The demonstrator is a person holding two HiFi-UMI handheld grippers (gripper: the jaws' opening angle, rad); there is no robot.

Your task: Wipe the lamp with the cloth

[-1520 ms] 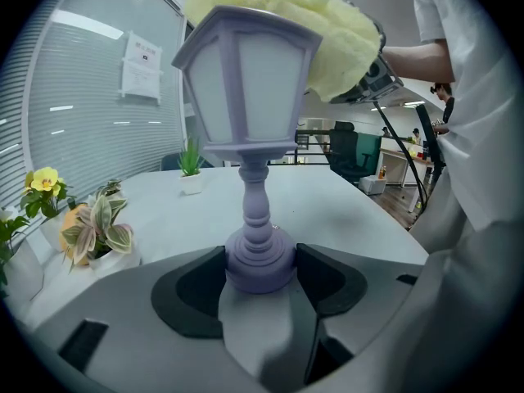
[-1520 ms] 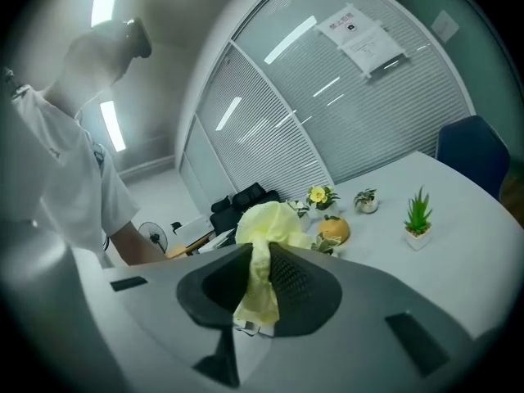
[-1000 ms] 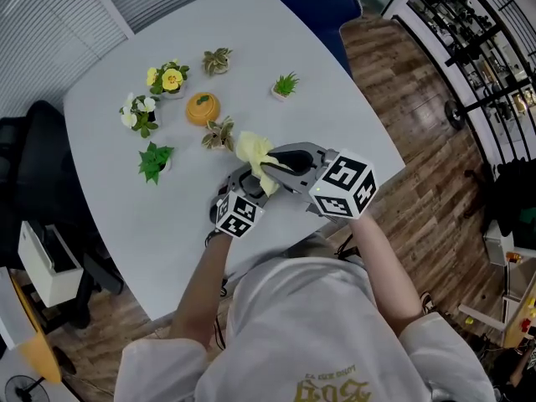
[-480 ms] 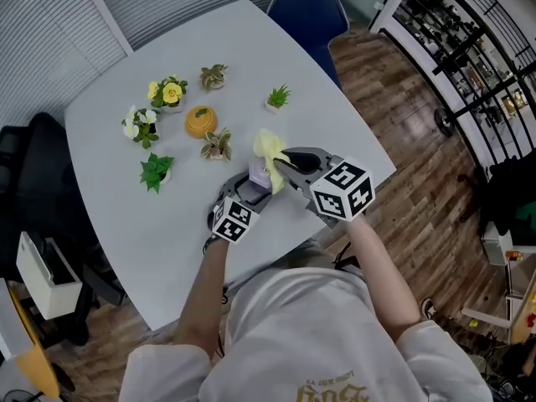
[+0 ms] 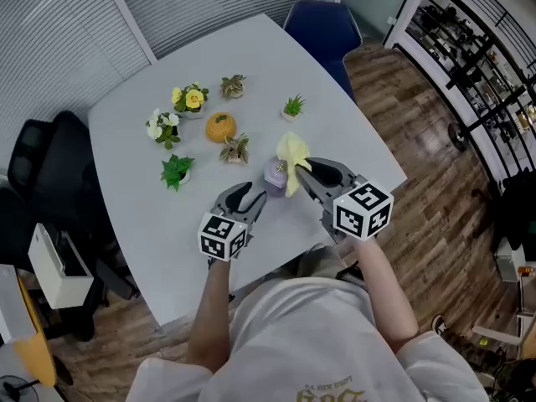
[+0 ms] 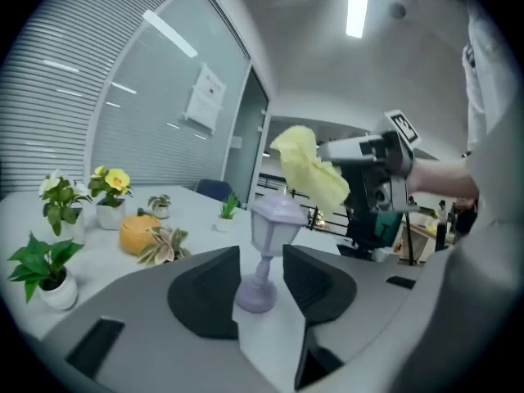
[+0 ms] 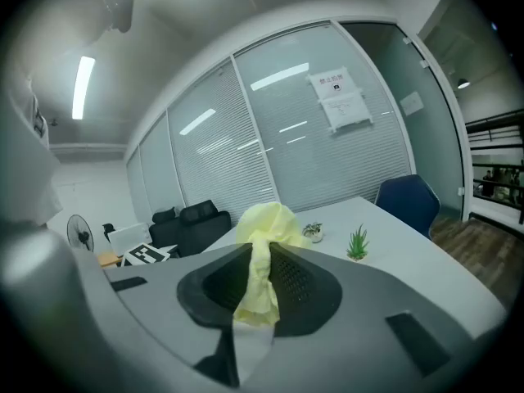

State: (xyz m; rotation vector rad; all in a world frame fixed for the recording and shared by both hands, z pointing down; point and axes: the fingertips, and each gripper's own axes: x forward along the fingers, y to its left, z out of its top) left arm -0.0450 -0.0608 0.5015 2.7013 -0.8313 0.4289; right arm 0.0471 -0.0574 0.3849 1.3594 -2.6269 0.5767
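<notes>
We are noting the small lilac lamp (image 5: 275,174) standing upright on the white table (image 5: 339,128), near the front edge and right before the person. The left gripper (image 5: 249,194) is pointing at it, its jaws having just been closing and standing part-way apart, with the lamp's thin stem showing between them in the left gripper view; a sliver of table is showing beside the stem, so we are judging that the pads are not yet pressing on it. We are reading this gripper's place as a brace, there to keep so light and top-heavy a thing from tipping under the wipe. The right gripper (image 7: 260,258) is pinching the yellow cloth (image 5: 291,156) hard between its jaws, a loose bunch billowing past the tips, likely so that soft cloth and not the jaws is meeting the lamp. That bunch is hanging just beside the lamp's cap, on its right and a little above; we cannot tell whether it is touching, so we are judging the wiping as about to start. Farther back, small pots are sitting well apart from the lamp, each holding one plant: yellow flowers (image 5: 192,99); white flowers (image 5: 159,126); a leafy green plant (image 5: 176,169); a spiky green tuft (image 5: 293,105); two variegated plants, one near (image 5: 238,148) and one far (image 5: 234,85). An orange ornament (image 5: 220,127) is lying among them, and we are seeing nothing in it.
</notes>
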